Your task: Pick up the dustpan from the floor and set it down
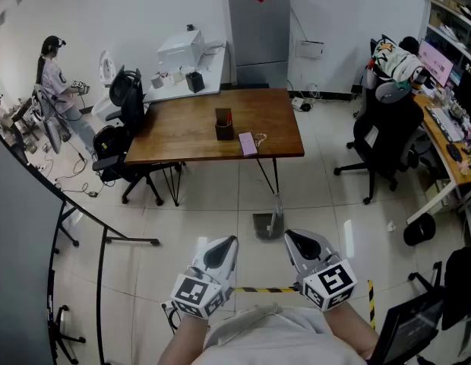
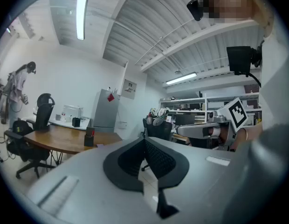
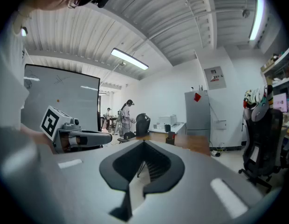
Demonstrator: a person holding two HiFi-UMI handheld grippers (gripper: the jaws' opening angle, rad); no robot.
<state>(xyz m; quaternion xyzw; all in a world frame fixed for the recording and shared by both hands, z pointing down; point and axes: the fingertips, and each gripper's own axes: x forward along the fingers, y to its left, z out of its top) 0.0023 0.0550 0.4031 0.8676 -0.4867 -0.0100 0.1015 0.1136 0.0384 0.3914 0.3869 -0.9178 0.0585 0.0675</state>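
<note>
The dustpan [image 1: 266, 224] sits on the tiled floor at our twelve o'clock, by a leg of the wooden table [image 1: 190, 128]. We hold the left gripper [image 1: 222, 252] and right gripper [image 1: 298, 243] side by side short of it, jaws together, empty. An office chair [image 1: 384, 139] stands at two o'clock.

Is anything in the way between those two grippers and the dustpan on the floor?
Nothing visible is. Only bare floor separates the left gripper and the right gripper from the dustpan. The table leg stands beyond it, out of the path.
</note>
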